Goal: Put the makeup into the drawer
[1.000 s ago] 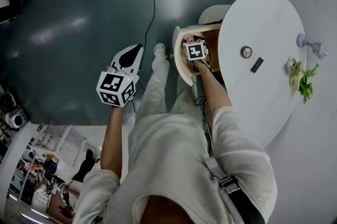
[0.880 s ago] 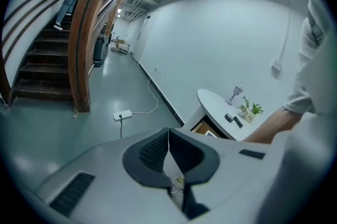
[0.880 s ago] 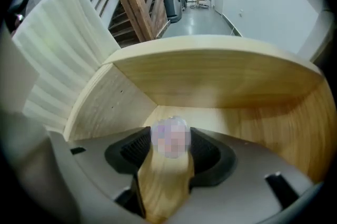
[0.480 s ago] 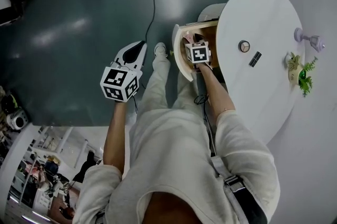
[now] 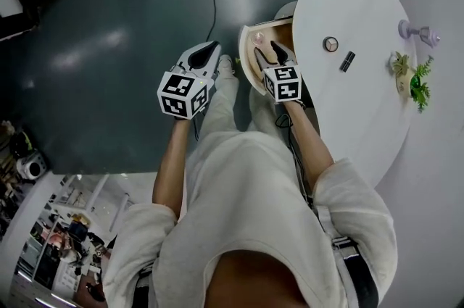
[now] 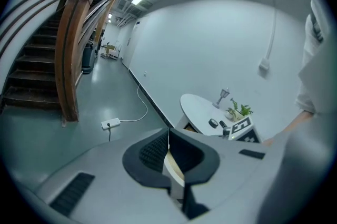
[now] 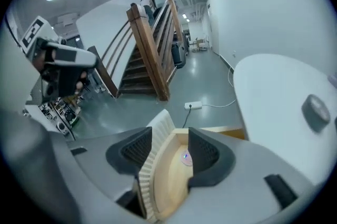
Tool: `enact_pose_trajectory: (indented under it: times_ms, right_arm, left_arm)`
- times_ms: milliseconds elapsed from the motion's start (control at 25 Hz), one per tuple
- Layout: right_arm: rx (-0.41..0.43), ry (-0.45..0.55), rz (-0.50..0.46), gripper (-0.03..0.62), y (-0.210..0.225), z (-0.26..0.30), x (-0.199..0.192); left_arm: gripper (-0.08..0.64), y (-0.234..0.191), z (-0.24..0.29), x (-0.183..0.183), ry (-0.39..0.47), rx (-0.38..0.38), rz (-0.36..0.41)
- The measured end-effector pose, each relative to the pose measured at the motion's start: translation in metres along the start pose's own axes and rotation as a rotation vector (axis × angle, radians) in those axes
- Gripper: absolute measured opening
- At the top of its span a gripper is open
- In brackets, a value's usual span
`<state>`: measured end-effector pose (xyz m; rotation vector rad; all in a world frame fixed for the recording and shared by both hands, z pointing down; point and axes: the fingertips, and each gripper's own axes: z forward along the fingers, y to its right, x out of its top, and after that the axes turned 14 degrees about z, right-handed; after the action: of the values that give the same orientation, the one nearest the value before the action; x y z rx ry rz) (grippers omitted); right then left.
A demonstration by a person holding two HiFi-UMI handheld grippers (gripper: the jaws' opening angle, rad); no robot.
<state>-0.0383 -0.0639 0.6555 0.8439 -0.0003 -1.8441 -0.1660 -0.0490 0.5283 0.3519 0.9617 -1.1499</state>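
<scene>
top (image 5: 246, 205): cream, short-sleeved | trousers (image 5: 217, 114): cream | left hand-held gripper (image 5: 211, 48): grey, black pads

1. The drawer (image 5: 246, 56) stands open under the white oval desk (image 5: 362, 9), with a small pink thing (image 5: 259, 38) inside (too small to name).
2. The right gripper (image 5: 270, 53) hangs over the drawer. Its jaws are apart, have just been closing, and hold nothing.
3. The left gripper (image 5: 206, 53) hovers over the floor (image 5: 109, 31) beside the drawer.
4. On the desk are a round case (image 5: 330, 43), a black stick (image 5: 347, 61) and a plant (image 5: 409, 78).

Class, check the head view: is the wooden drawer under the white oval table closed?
No, the wooden drawer stands pulled out from under the white oval table, showing a small pink round item inside.
</scene>
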Motion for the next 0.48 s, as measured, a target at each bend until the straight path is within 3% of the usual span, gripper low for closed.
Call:
enact_pose_trajectory:
  times_ms: [240, 480]
  right_arm:
    - [-0.01, 0.13, 0.023, 0.207, -0.011, -0.069, 0.03]
    - [-0.176, 0.209, 0.109, 0.196, 0.061, -0.131, 0.041]
  left_arm:
    - [0.014, 0.024, 0.006, 0.01, 0.005, -0.049, 0.038]
    - [0.014, 0.061, 0.031, 0.033, 0.019, -0.126, 0.077]
